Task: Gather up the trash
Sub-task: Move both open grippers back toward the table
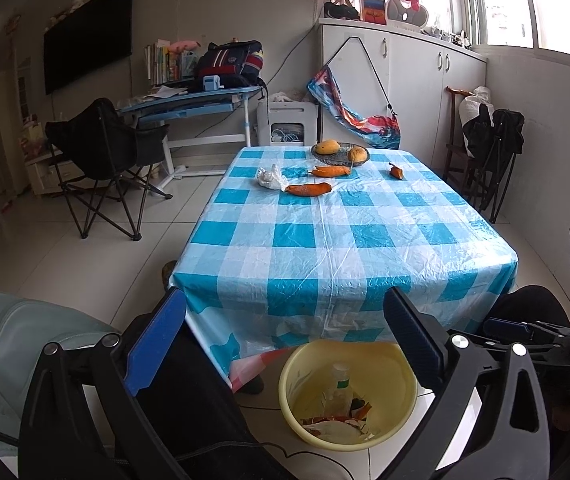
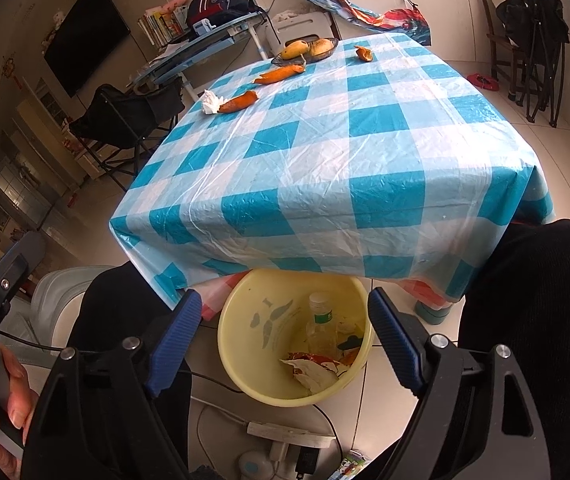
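Both grippers are hanging low at the near edge of the counter (image 1: 349,240), which is wearing a blue-and-white checked plastic cloth, and both are pointing down over the round pale-yellow plastic basin (image 2: 245,376) standing on the tiled floor between the person's dark-trousered knees. The left gripper (image 1: 285,344) is holding its blue-padded fingers (image 1: 157,344) wide apart with nothing between them, and the right gripper (image 2: 281,340) is likewise holding its ribbed blue fingers (image 2: 395,340) wide and gripping nothing. The basin is sitting just ahead of and below both pairs of fingers, already holding a clear plastic bottle (image 2: 321,328) with a green label, torn orange-and-white wrapper scraps (image 2: 317,368) and bits of peel. Well beyond the fingers, at the counter's far end, trash is still lying: a crumpled white tissue (image 1: 269,178) touching a long orange peel strip (image 1: 309,189), a second orange peel strip (image 1: 331,171) nearer a dark glass plate (image 1: 341,154) of yellow mangoes, and a small curled peel piece (image 1: 396,171) off to the right.
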Action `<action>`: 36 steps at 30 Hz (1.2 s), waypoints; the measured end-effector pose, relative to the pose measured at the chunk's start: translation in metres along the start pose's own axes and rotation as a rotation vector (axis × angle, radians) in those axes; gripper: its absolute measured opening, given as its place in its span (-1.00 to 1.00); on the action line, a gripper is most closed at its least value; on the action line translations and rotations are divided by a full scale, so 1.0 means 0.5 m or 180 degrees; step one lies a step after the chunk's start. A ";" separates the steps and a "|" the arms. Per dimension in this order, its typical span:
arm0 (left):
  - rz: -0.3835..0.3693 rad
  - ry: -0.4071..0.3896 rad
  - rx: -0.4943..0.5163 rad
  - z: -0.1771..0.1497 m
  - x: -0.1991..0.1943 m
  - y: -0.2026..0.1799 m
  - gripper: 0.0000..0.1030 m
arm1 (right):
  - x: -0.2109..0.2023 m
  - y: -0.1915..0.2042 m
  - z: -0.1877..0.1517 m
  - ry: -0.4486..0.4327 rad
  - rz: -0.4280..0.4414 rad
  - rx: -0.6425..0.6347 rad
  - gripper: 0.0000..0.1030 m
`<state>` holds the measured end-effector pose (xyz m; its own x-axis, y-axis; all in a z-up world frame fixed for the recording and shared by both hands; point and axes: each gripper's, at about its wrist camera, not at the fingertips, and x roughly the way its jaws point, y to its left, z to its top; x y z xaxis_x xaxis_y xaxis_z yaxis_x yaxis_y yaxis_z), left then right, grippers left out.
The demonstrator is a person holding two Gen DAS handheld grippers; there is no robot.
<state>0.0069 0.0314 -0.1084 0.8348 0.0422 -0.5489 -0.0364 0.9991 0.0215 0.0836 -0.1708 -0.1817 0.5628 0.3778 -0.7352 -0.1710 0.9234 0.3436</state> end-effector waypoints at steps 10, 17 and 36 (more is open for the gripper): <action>0.0031 0.0117 -0.0063 0.008 0.040 0.009 0.85 | 0.024 0.031 0.006 0.0052 -0.0048 -0.0259 0.59; 0.0055 0.0276 -0.0113 0.003 0.093 0.018 0.85 | 0.047 0.047 0.013 0.0079 -0.0049 -0.0422 0.59; 0.0211 0.0513 -0.0162 0.042 0.220 0.039 0.85 | 0.074 0.016 0.142 -0.0403 -0.0082 -0.0552 0.59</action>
<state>0.1094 0.0554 -0.1506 0.7311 0.1030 -0.6745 -0.1196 0.9926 0.0219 0.1604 -0.1544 -0.1647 0.6640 0.3524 -0.6595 -0.2856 0.9346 0.2119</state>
